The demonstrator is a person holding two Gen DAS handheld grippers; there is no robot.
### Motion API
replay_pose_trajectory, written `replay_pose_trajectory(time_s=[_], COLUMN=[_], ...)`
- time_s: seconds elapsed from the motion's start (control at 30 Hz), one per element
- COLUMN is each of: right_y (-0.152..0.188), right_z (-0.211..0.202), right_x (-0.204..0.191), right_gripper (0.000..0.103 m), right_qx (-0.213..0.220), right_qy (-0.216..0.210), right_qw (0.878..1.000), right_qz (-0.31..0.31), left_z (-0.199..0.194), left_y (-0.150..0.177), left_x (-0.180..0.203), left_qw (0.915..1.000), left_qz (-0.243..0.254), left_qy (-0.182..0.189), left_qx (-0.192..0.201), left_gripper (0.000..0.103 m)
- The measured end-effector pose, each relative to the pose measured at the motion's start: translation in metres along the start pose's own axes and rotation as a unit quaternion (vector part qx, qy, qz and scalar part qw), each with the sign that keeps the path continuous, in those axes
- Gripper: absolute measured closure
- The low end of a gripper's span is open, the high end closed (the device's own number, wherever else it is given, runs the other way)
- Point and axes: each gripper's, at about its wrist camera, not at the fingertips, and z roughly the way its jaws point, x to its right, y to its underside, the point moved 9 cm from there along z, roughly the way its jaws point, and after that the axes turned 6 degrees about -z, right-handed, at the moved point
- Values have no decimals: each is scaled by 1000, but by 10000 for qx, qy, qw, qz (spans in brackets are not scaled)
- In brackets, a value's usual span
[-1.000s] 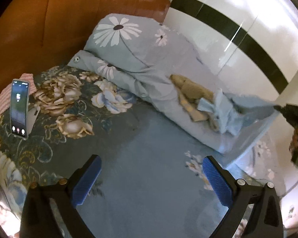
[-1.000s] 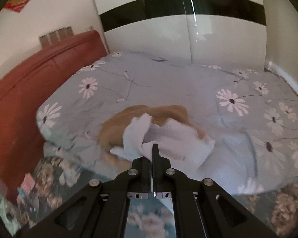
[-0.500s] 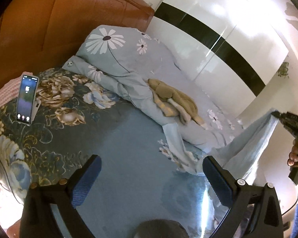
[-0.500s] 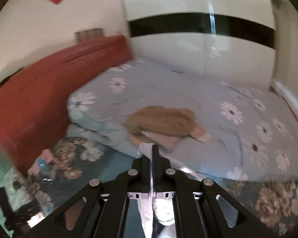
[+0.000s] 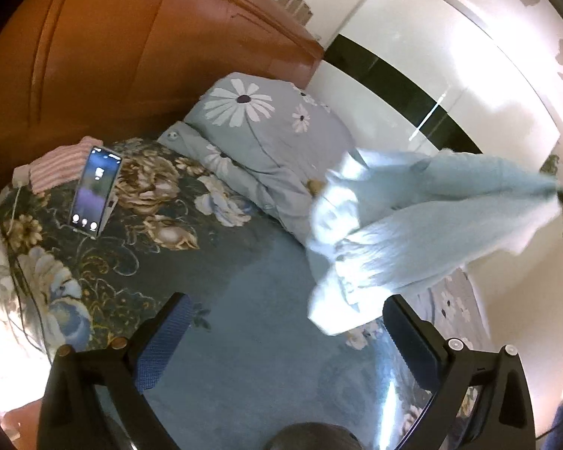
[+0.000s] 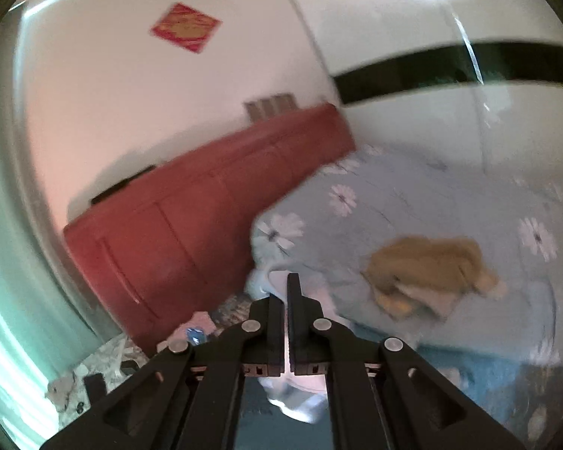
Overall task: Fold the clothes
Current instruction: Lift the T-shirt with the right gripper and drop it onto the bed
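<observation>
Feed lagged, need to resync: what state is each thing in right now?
Light blue garment: lifted off the bed, hanging.
Right gripper: fingers shut on the garment.
Left gripper: fingers open, empty.
Tan garment: crumpled on the quilt.
Phone: screen lit, propped up.

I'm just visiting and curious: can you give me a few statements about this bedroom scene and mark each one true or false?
1. The right gripper holds the pale blue garment off the bed. True.
2. The left gripper has its fingers clamped on the garment. False: its fingers stand wide apart with nothing between them.
3. A lit phone stands propped on the floral bedspread. True.
4. The tan clothes lie on the floor. False: they lie on the daisy quilt.
5. The headboard is white. False: it is reddish-brown wood.
</observation>
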Motion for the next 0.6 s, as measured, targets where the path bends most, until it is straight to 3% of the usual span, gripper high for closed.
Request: replay_pose_trajectory(time_s=[0.13,0.23,0.3,0.4,0.6], right_y=[82,165,224,290,331], right_z=[24,43,51,44,9], right_x=[73,130,166,215,275], right_gripper=[102,102,102,102,102], right_qx=[-856,-1648,-2133,-2520,-2495], right_qy=[500,1027,1337,1718,2098], right_qw=[9929,9748,9563,9291,9019], right_qz=[653,1096,1486,2089,2834], left_z=[13,31,44,64,99], left_y=[11,29,43,64,94], left_x=[-7,-4,-1,4,3], left_qw=[9997,9987,9971,9931,9794], left_qz=[3,114,267,511,1305], left_qy=[-100,-168,-240,-286,-690], left_qx=[-207,-461,-672,-1012,-1376], left_gripper=[0,0,0,0,0])
